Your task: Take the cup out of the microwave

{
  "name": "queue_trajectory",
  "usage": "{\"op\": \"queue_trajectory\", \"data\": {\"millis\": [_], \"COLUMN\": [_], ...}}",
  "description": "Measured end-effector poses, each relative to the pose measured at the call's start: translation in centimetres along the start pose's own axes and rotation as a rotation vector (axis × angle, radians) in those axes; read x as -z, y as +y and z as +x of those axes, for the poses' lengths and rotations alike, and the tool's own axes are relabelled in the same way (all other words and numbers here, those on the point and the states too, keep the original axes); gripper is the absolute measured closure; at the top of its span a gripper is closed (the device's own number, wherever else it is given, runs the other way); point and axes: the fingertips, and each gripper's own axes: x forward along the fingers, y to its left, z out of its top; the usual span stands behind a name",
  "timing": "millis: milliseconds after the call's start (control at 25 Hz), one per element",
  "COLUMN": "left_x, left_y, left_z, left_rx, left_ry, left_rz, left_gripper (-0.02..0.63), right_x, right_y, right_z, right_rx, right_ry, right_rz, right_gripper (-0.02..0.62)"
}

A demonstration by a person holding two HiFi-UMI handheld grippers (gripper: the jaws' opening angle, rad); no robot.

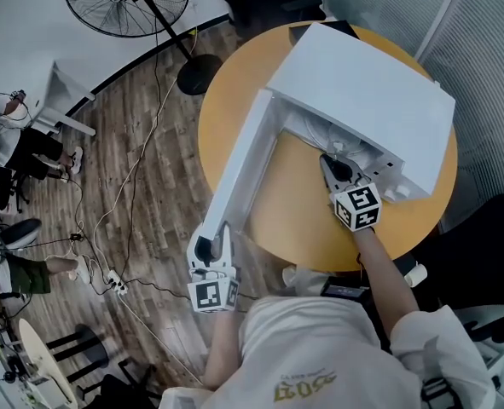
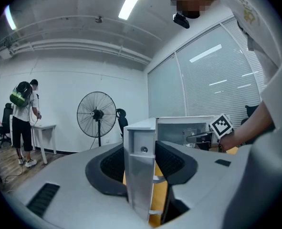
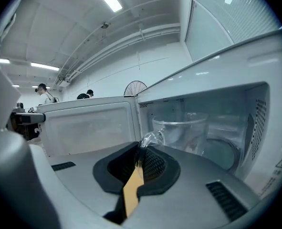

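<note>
Round wooden table carries the microwave. The right gripper is pinched shut on the handle of the glass cup, which sits inside the cavity near its mouth, ready to draw out. The left gripper clamps the open door, probably to steady it aside.

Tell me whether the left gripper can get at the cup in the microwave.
Probably not: the left gripper is clamped on the open door, off to the side of the microwave, and the right gripper pinches the cup by its handle.
</note>
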Motion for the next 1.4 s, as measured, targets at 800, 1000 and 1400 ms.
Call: {"op": "queue_trajectory", "data": {"millis": [800, 1000, 1400], "left_x": [0.2, 0.1, 0.4], "left_y": [-0.3, -0.5, -0.6], "left_z": [0.0, 0.0, 0.1], "left_rx": [0.023, 0.027, 0.040], "left_ry": [-0.002, -0.001, 0.003], "left_rz": [-0.013, -0.011, -0.005], "left_gripper": [0.416, 0.417, 0.419], "right_x": [3.3, 4.6, 7.5], "right_y": [5.5, 7.4, 11.0], "right_z": [-2.3, -2.7, -2.9], "right_rx": [-0.122, -0.186, -0.329], "right_ry": [0.071, 0.100, 0.148], "right_rz": [-0.009, -0.031, -0.044], "right_gripper": [0.580, 0.580, 0.580]}}
